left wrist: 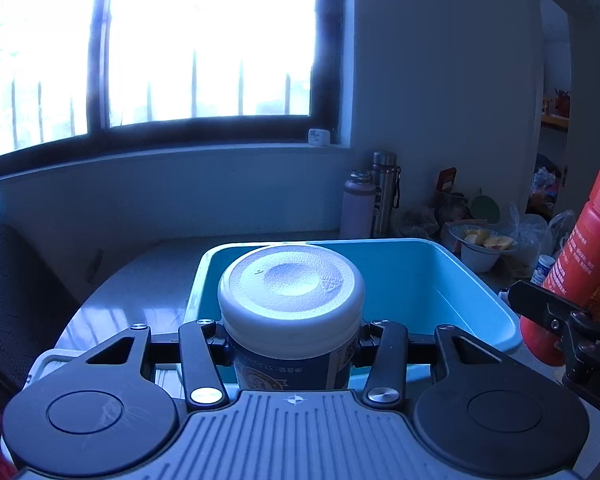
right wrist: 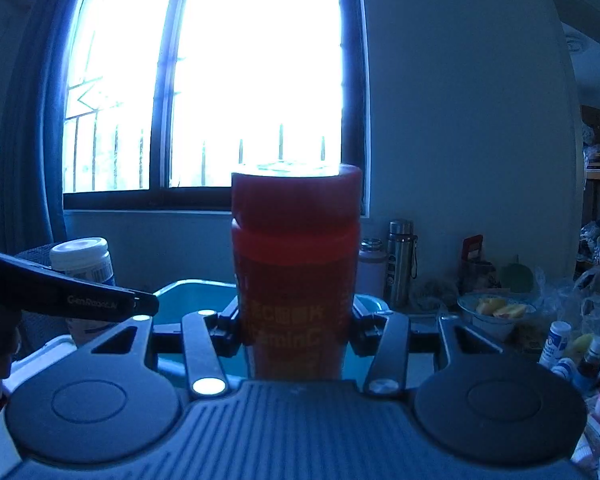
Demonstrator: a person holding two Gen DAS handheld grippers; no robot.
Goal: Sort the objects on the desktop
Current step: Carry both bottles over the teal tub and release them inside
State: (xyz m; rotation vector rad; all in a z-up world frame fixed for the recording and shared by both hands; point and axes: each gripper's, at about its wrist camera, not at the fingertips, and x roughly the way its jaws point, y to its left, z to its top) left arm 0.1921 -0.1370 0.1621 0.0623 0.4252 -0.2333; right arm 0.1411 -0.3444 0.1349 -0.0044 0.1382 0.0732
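Observation:
My left gripper (left wrist: 292, 344) is shut on a white-lidded jar with a blue label (left wrist: 291, 312) and holds it upright over the near edge of a light blue plastic bin (left wrist: 440, 280). My right gripper (right wrist: 294, 332) is shut on an orange-red bottle with a tall cap (right wrist: 296, 264) and holds it upright above the bin (right wrist: 188, 292). The orange-red bottle also shows at the right edge of the left wrist view (left wrist: 580, 264). The jar shows at the left of the right wrist view (right wrist: 84, 264).
Two metal flasks (left wrist: 376, 196) stand by the wall behind the bin. A bowl of cut fruit (left wrist: 484, 246), plastic bags and clutter sit at the right. Several small bottles (right wrist: 580, 360) lie at the table's right. A dark chair (left wrist: 12, 300) is at the left.

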